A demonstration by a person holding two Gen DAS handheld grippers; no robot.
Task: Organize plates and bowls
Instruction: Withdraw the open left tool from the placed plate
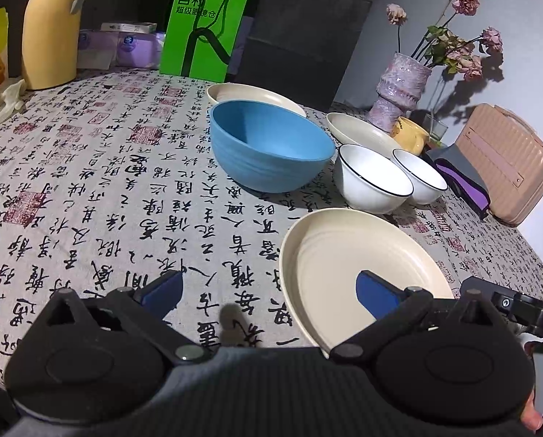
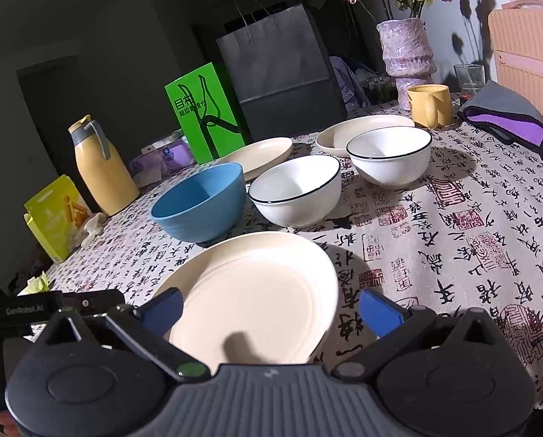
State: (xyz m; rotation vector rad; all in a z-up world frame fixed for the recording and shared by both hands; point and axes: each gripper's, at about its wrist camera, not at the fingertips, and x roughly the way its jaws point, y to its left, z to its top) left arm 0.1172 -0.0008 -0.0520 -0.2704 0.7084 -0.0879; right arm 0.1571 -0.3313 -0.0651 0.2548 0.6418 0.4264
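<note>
Your left gripper (image 1: 269, 296) and right gripper (image 2: 269, 307) both spread wide, nothing between pads — free to choose. Nearest round cream plastic plate (image 2: 257, 291) lies flat below right jaws, likely first pick. Two more cream plates (image 2: 262, 154) sit scattered behind deep blue plastic bowl (image 2: 202, 207); two black-rimmed white ceramic bowls (image 2: 298, 191) side by side — none stacked yet.

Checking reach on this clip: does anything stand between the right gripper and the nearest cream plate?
Nothing visible does. The right gripper is open right over the near cream plate, with no object between. The blue bowl sits just beyond the plate's far rim.
</note>
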